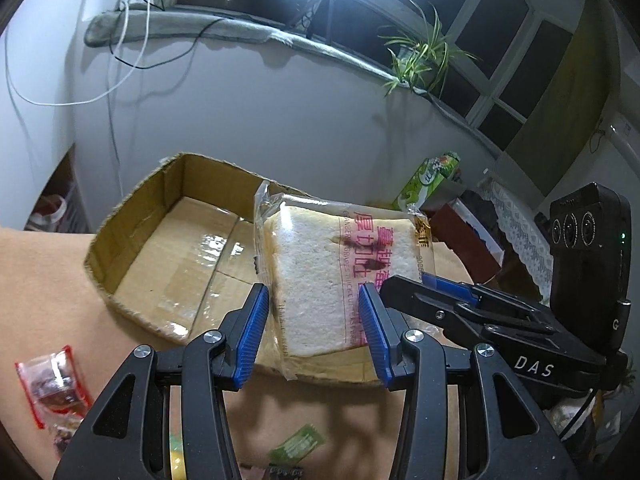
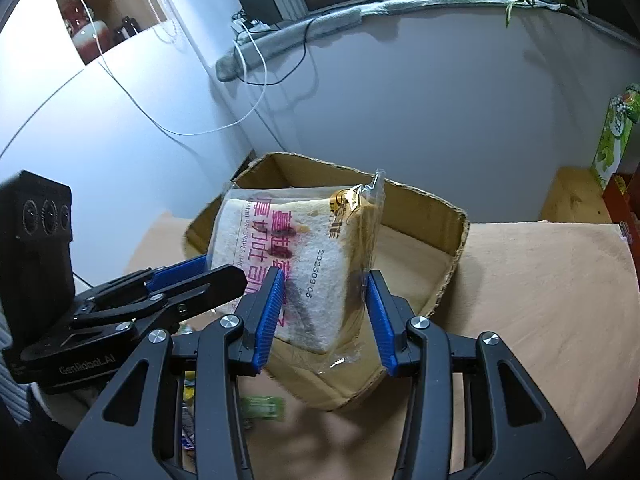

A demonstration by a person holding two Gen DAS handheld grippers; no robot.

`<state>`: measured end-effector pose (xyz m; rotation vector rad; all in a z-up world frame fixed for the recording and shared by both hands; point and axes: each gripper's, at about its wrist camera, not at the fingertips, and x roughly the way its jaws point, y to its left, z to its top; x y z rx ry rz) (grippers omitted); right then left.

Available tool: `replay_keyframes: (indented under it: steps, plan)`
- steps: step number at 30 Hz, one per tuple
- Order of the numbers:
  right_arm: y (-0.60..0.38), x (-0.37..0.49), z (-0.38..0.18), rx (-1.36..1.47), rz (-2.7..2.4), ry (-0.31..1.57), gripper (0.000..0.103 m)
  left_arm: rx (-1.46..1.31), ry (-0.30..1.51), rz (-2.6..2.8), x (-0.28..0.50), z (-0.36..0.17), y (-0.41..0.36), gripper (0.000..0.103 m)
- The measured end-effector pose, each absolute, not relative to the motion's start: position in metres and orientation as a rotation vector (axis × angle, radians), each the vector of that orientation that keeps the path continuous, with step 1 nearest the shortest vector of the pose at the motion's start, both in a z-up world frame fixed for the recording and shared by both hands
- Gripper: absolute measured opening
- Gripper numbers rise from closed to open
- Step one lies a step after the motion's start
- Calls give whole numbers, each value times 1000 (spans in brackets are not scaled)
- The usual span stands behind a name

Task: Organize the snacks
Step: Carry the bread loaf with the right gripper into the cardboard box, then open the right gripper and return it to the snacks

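A clear bag of thick white bread (image 1: 340, 272) with pink print hangs in the air over the front rim of an open cardboard box (image 1: 132, 248). My left gripper (image 1: 312, 328) is shut on the bag's lower end. My right gripper (image 2: 326, 316) is shut on the same bread bag (image 2: 304, 256) from the other side. Each gripper shows in the other's view, the right one (image 1: 452, 304) at the right, the left one (image 2: 188, 284) at the left. The box (image 2: 432, 240) holds nothing that I can see.
Small snack packets lie on the tan table: a red and clear one (image 1: 52, 392) at the left, a green one (image 1: 298, 448) below my fingers, more (image 2: 260, 408) by the box front. A green carton (image 1: 432, 176) stands behind the box. White wall beyond.
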<state>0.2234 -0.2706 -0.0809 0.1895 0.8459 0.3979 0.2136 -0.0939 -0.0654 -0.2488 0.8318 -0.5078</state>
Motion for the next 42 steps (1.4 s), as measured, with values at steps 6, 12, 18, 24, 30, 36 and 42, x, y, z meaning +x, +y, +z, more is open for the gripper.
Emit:
replay_keyframes:
  steps: [6,12,18,24,30,36,42]
  plan:
    - [-278,230,-89,185,337,855,46,-225,840,-504,219,-70,-104,44]
    - [-281,231,-90,192,321,855,49,-202,811,-492,216,-60,-102,44]
    - [-277,218,-81,177,325,835,49,-206,801,-482,211,-55,-93,44]
    - [-269,195,-67,138,348,808,49,-212,779,-471,195,-44,-81,44]
    - [-252,161,-62,60,372,790,60,-217,754,-450,167,-35,-58,44]
    - [-225,119,-64,-74,432,775,61,-212,738,-409,128,-36,-32,44]
    - [-211,95,-76,-98,463,830,61,-221,762,-380,94,-48,-10,44]
